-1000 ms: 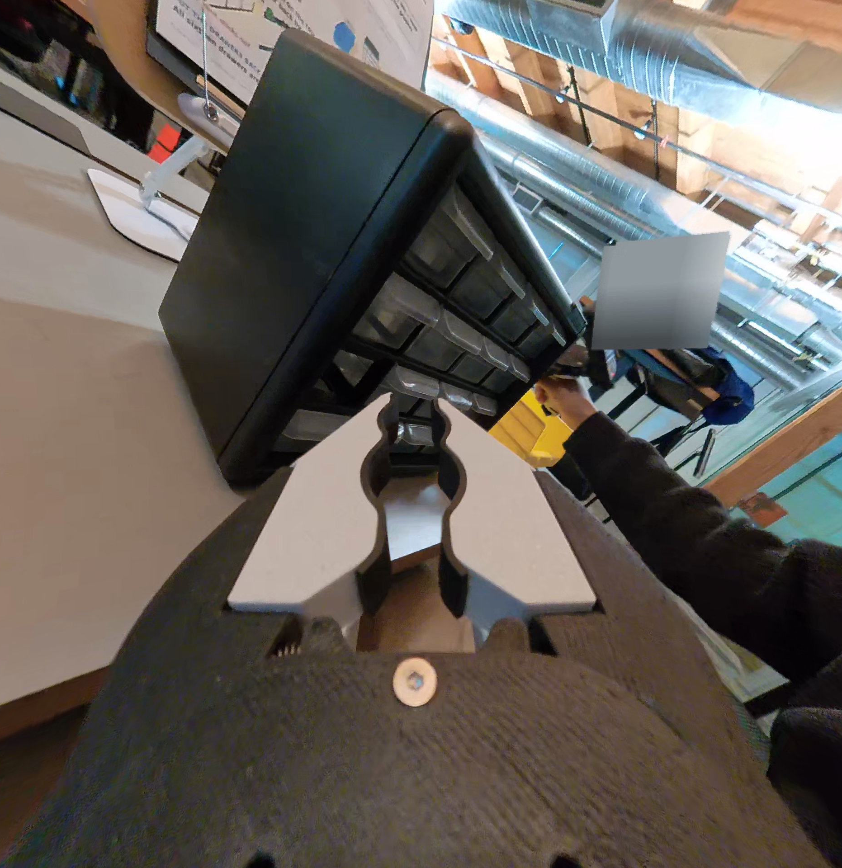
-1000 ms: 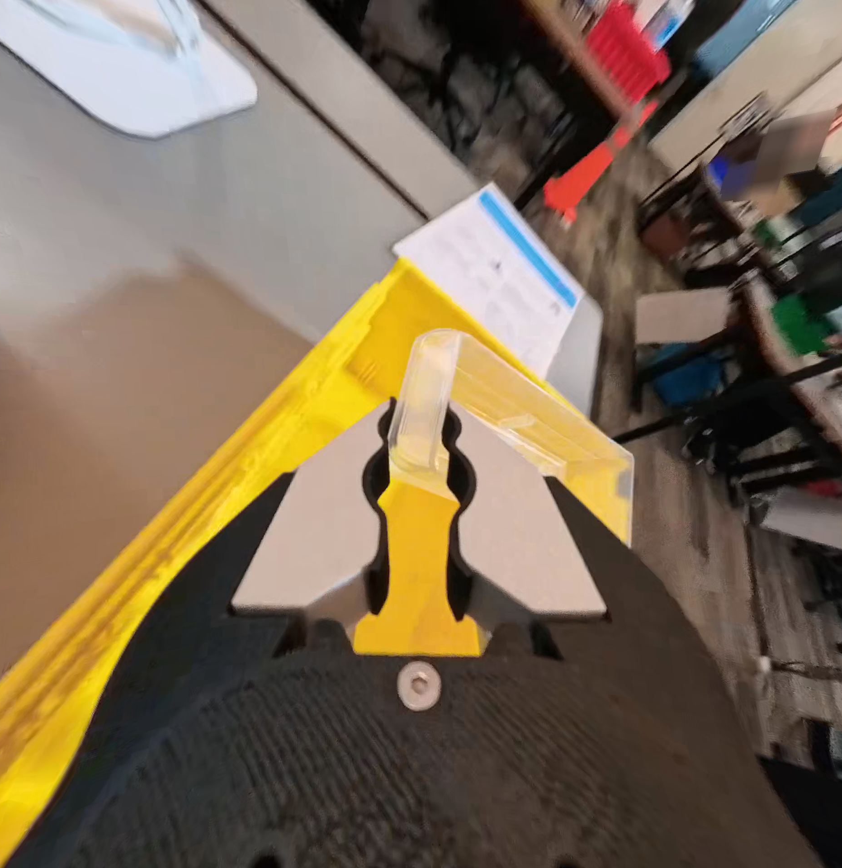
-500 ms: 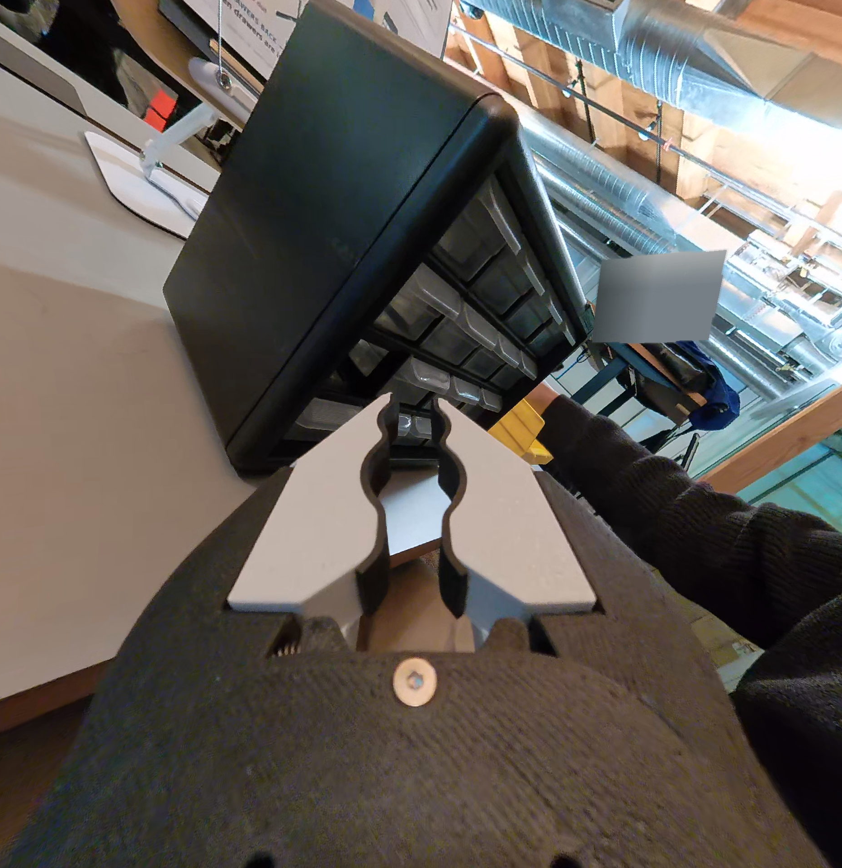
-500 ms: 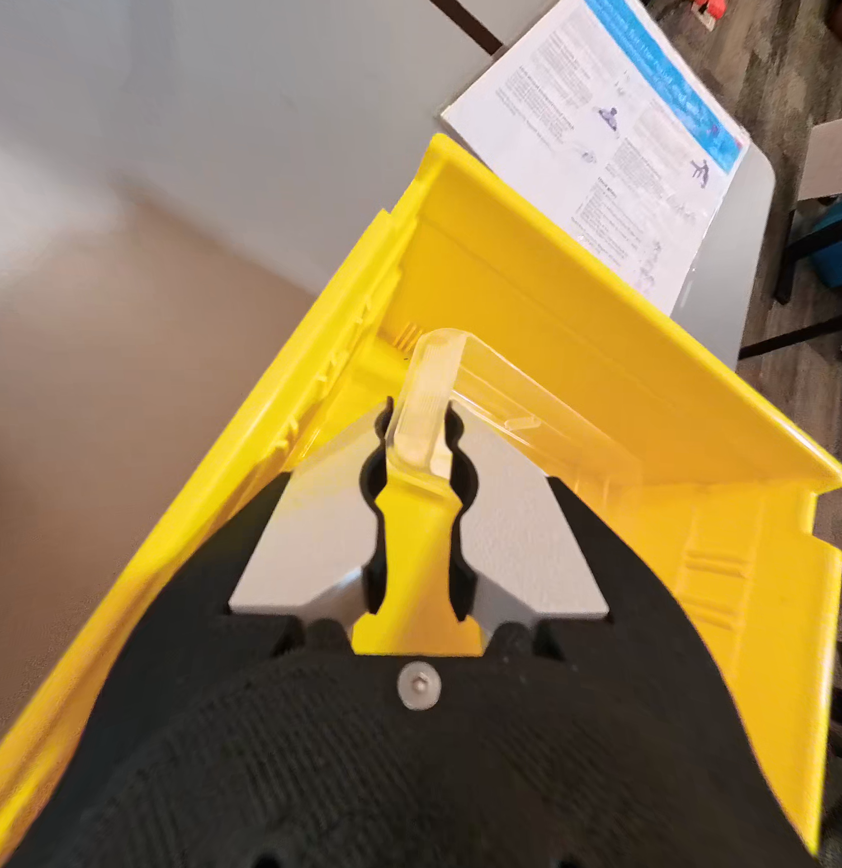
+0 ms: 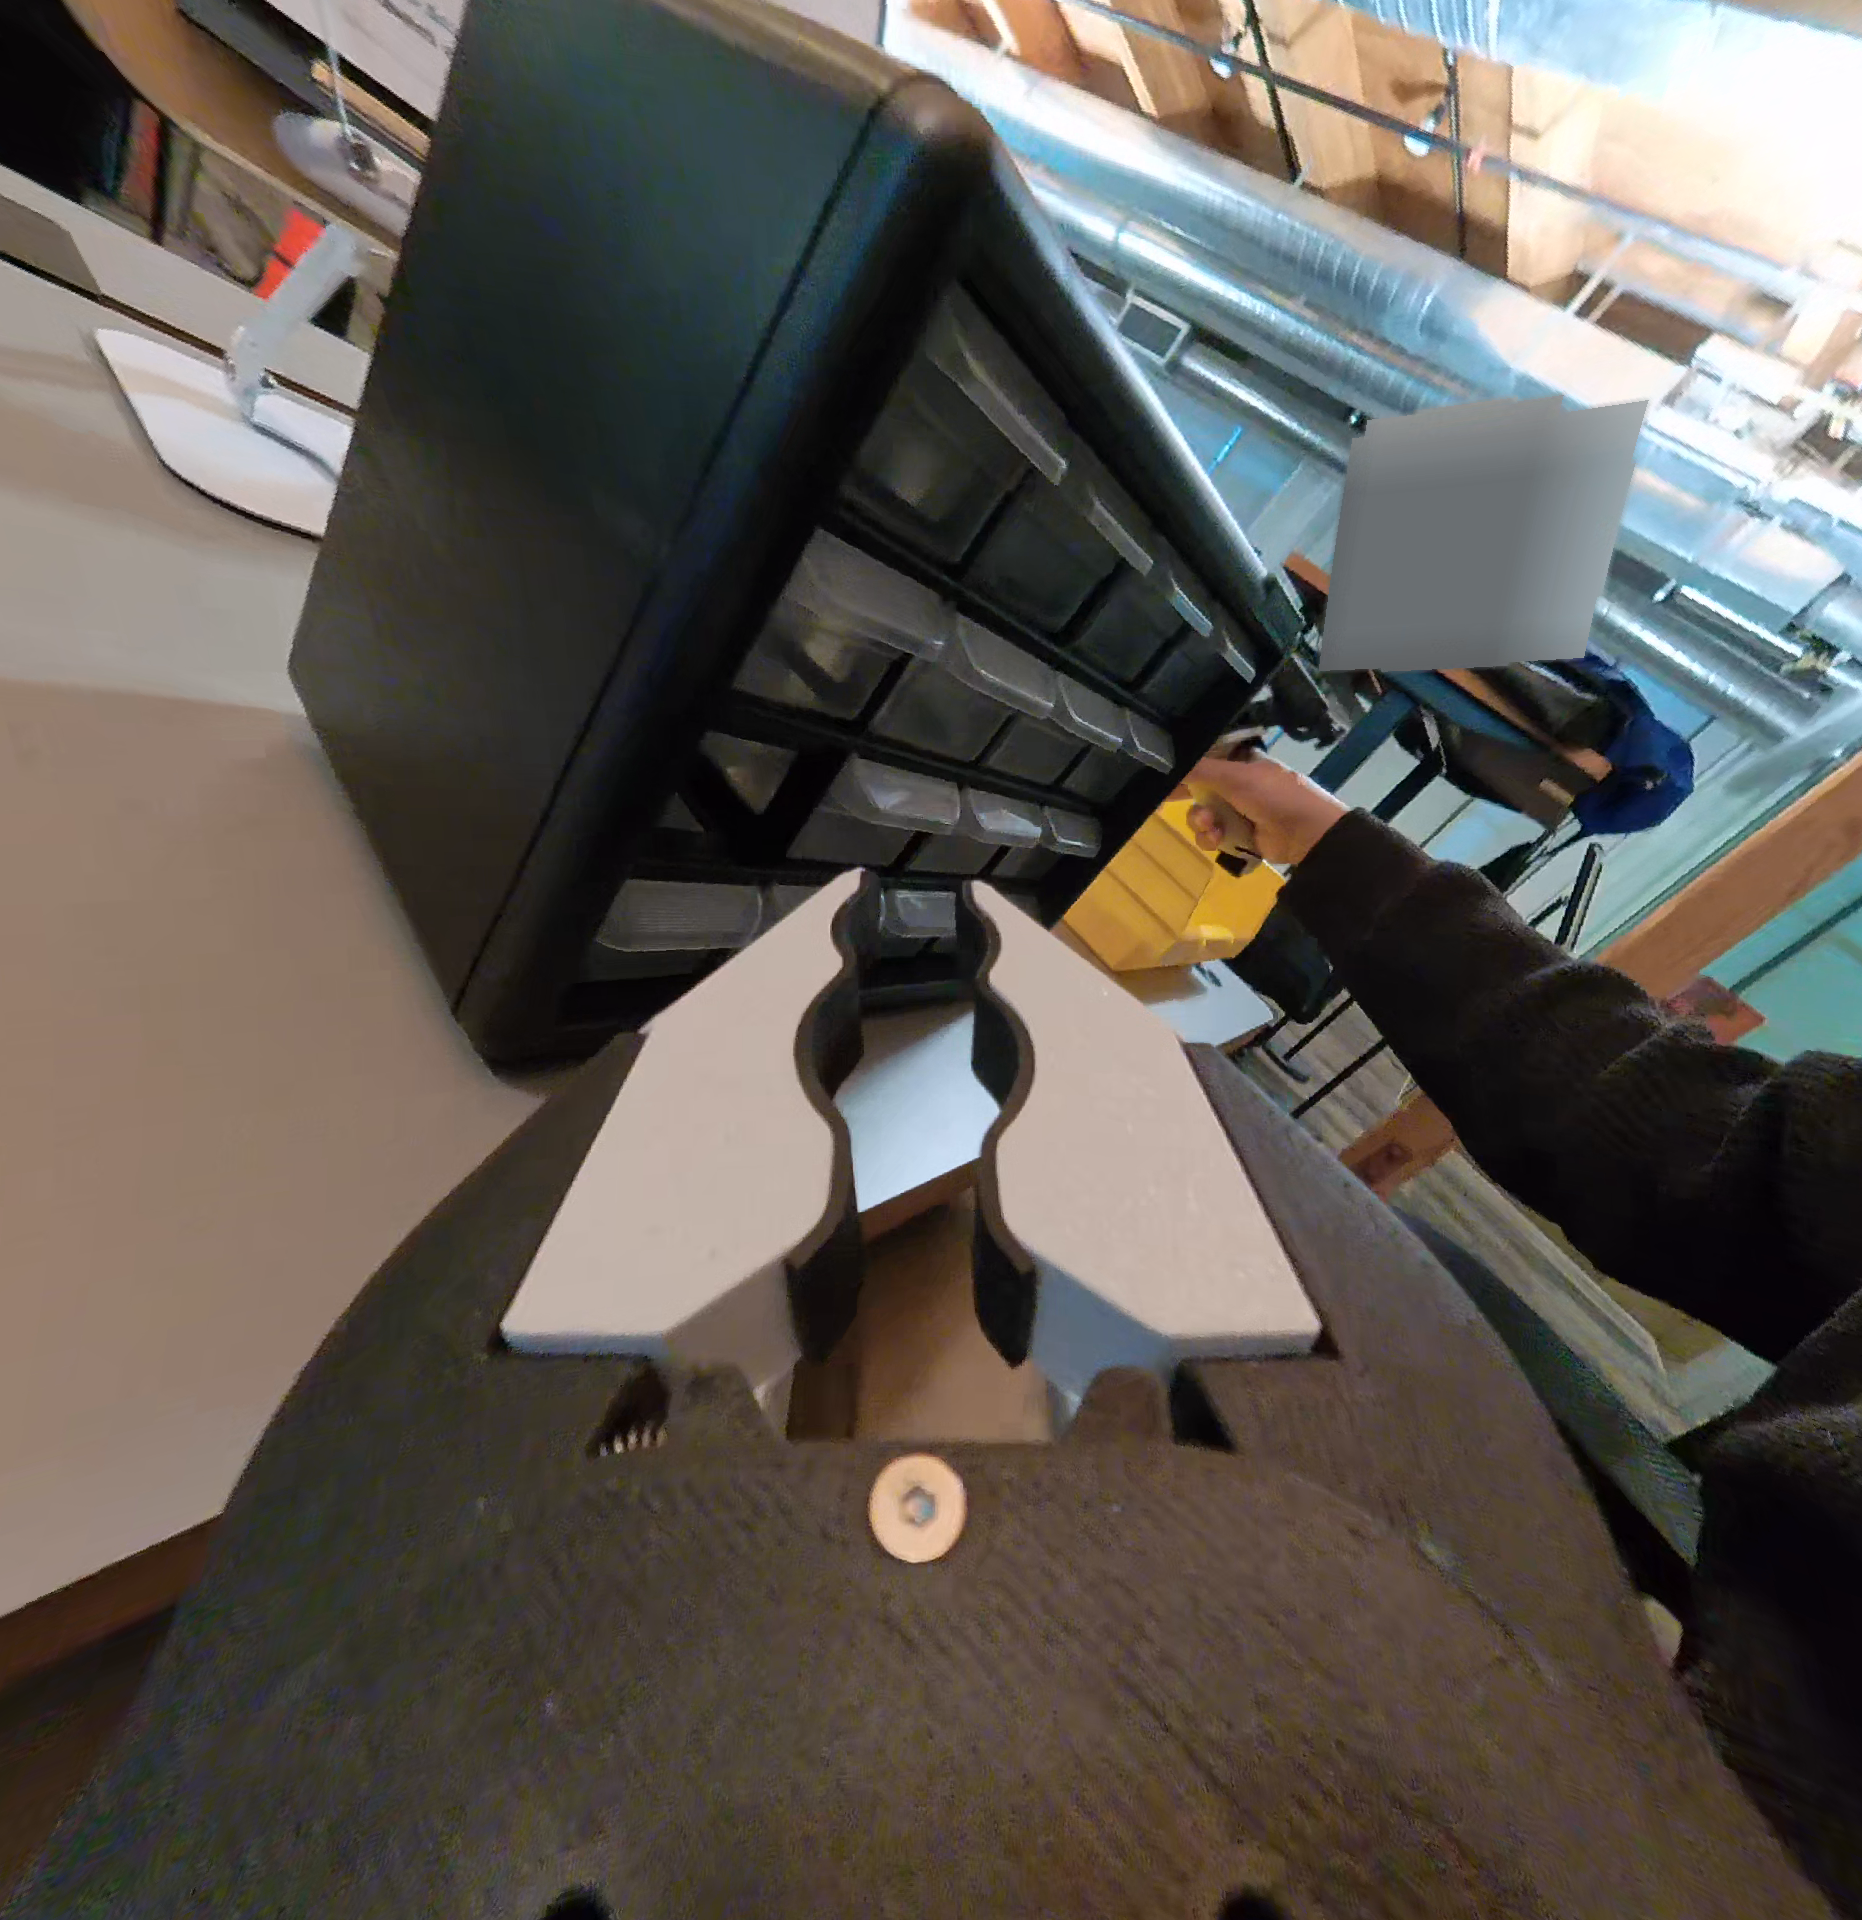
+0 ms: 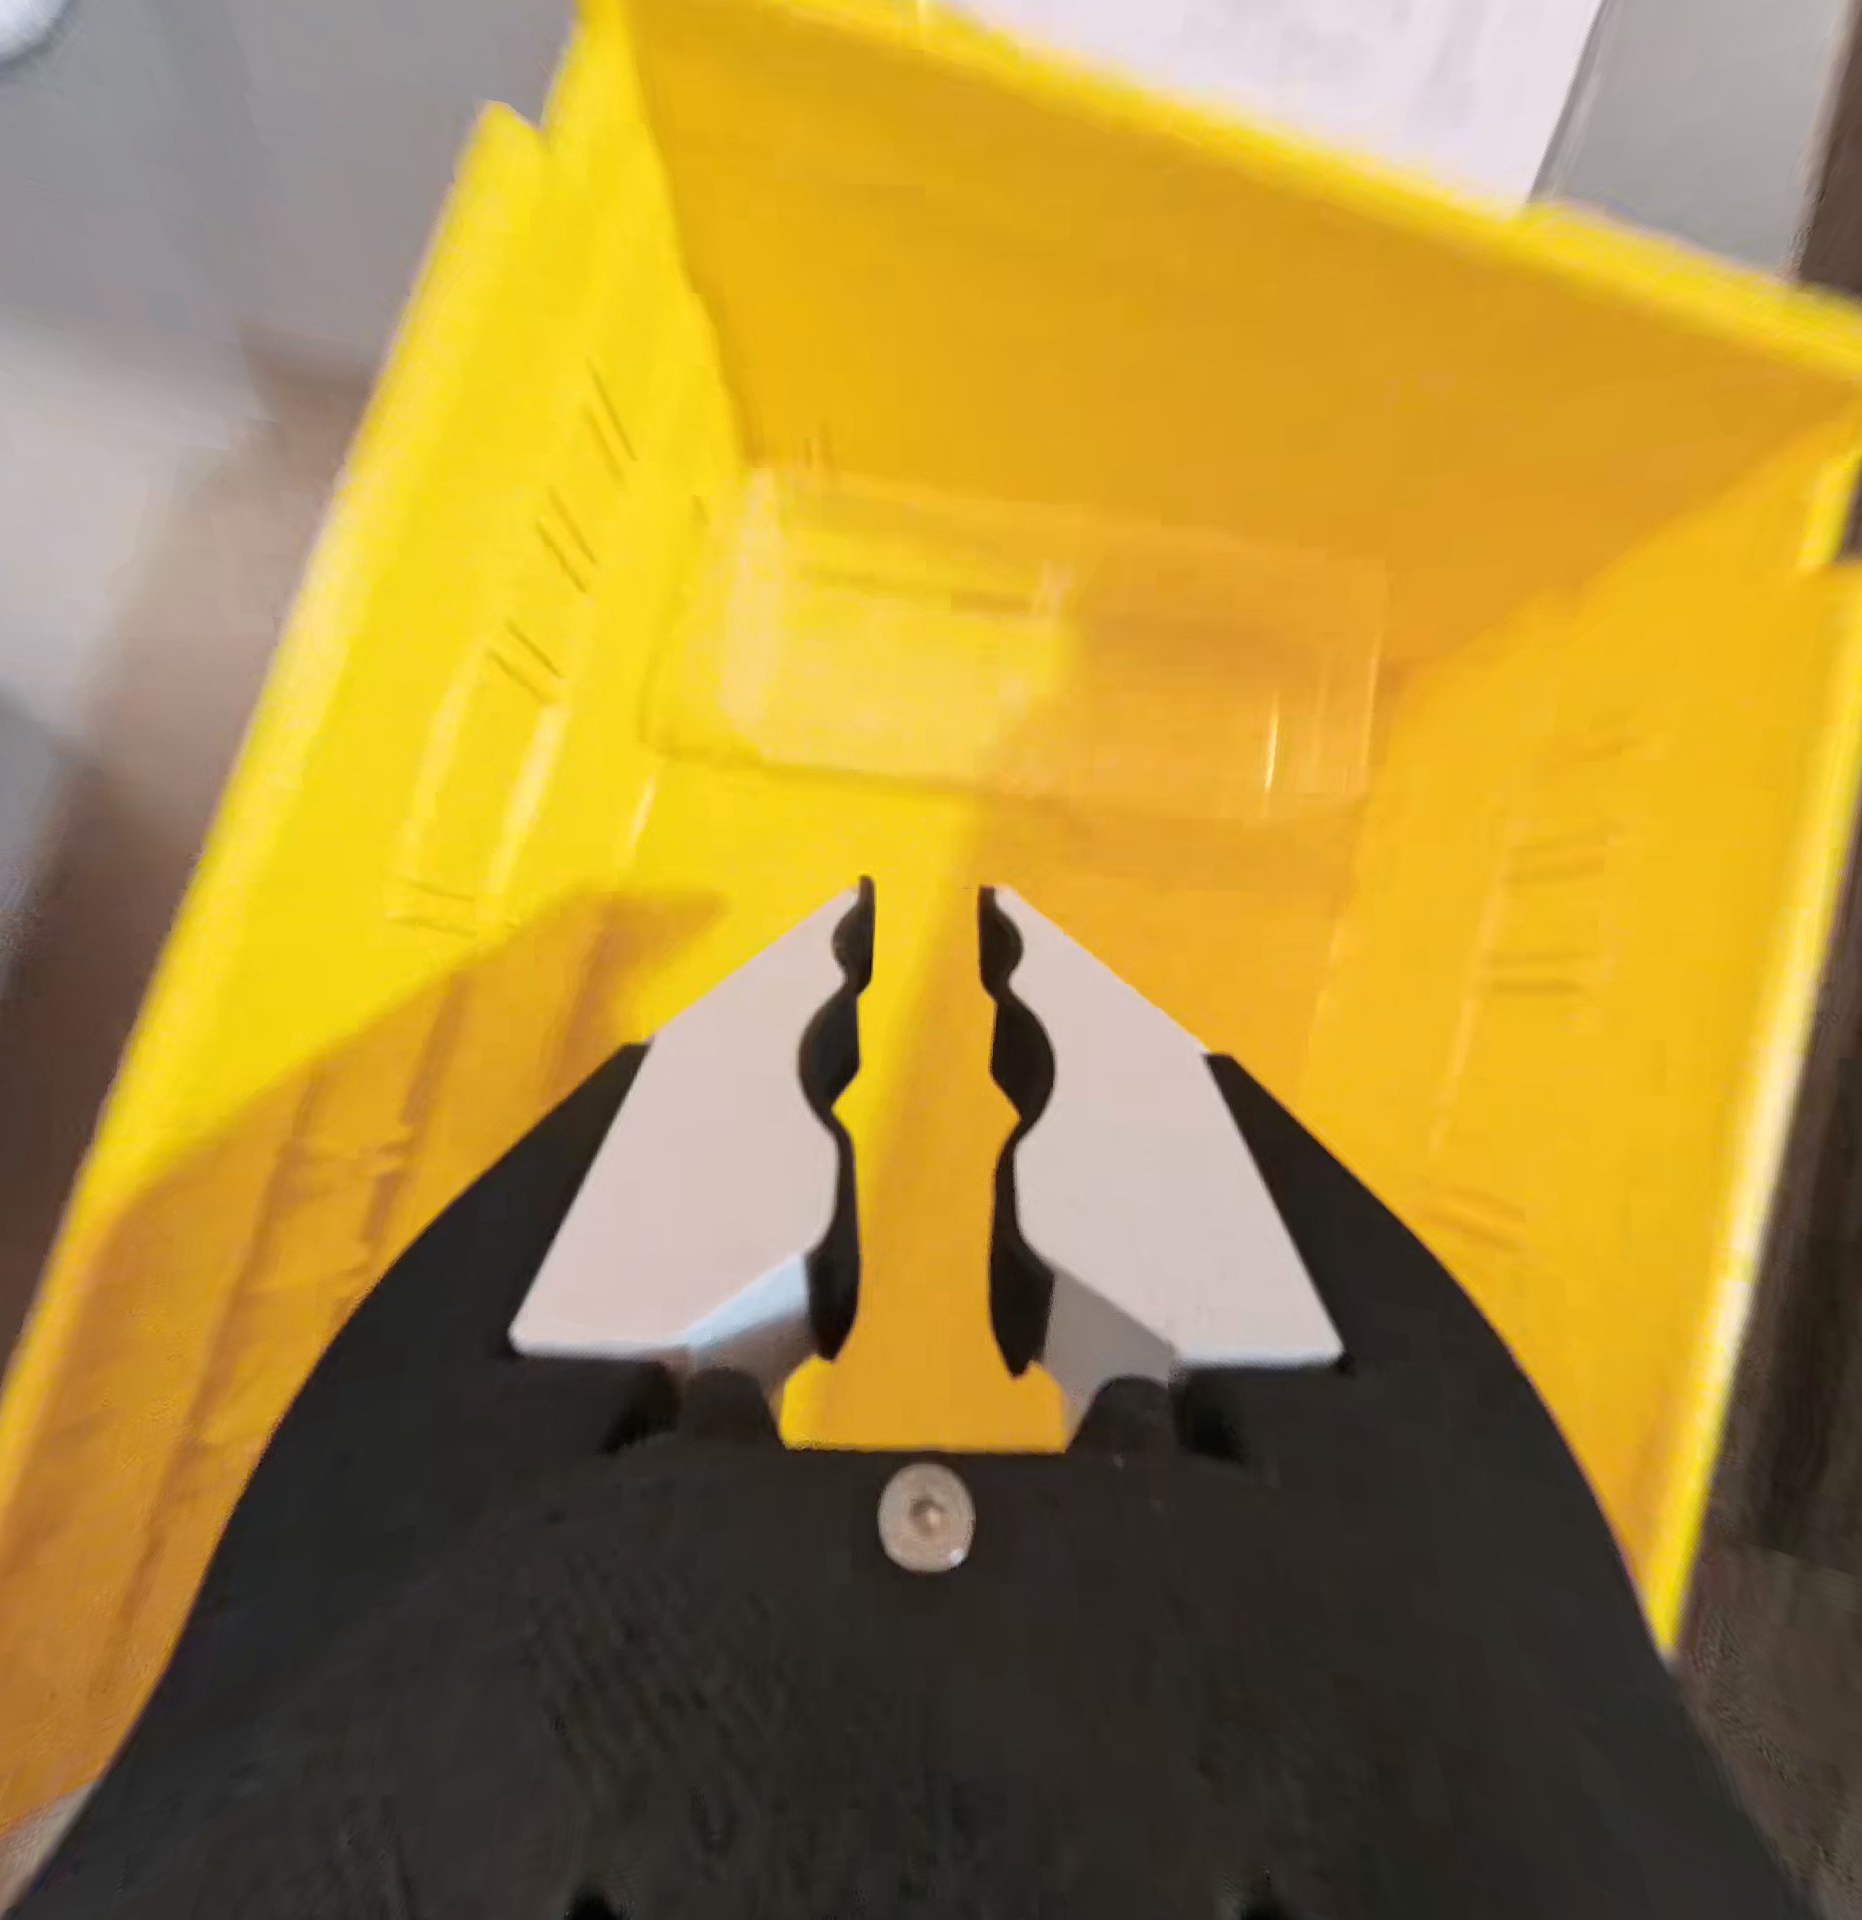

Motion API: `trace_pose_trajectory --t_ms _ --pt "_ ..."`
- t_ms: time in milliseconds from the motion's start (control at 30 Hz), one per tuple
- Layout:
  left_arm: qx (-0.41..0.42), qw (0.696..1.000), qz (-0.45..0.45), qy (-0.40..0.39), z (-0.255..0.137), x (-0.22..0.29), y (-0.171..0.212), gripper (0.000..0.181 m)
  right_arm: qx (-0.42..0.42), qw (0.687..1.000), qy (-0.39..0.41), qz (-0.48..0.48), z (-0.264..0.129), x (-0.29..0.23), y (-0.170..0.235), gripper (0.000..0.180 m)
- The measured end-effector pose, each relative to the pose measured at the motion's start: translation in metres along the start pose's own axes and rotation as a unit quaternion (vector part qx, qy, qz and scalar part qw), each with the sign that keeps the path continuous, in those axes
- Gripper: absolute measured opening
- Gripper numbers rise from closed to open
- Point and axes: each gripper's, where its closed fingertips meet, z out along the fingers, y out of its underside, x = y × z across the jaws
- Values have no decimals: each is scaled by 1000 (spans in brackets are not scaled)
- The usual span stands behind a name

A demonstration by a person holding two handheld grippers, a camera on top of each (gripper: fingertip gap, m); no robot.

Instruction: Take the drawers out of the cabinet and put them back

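A black cabinet (image 5: 615,499) with several small clear drawers (image 5: 865,623) stands on the table in the left wrist view. My left gripper (image 5: 914,894) is open and empty, just in front of the cabinet's lowest drawer row. In the right wrist view a clear drawer (image 6: 1020,655) lies inside a yellow bin (image 6: 1114,332), blurred. My right gripper (image 6: 922,894) is open and empty above the bin, just short of the drawer. The bin (image 5: 1166,904) also shows right of the cabinet in the left wrist view, with a hand (image 5: 1254,821) over it.
A grey table (image 5: 127,935) holds the cabinet. A white stand base (image 5: 220,436) sits behind the cabinet at the left. A printed sheet (image 6: 1270,83) lies beyond the bin. A dark sleeve (image 5: 1592,1122) reaches across on the right.
My right gripper has opened and let go of the clear drawer, which now lies in the yellow bin. The left gripper has barely moved.
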Motion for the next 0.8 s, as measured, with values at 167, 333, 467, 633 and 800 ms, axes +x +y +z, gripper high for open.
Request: trace_pose_trajectory --t_ms 167,333,467,633,800 --pt "-21 1000 -2 9 9 4 10 12 -53 998 6 38 42 9 12 18" --pt "-49 998 47 -10 16 3 19 12 -11 998 7 57 52 6 -3 30" --pt "-68 994 86 -24 23 -3 22 17 4 997 32 76 13 8 1 32" --pt "-98 989 111 -3 47 -1 35 16 232 952 -128 151 -106 -66 -43 31" --pt "-46 999 19 -17 68 -17 26 10 357 911 -188 88 -185 -150 -38 27"
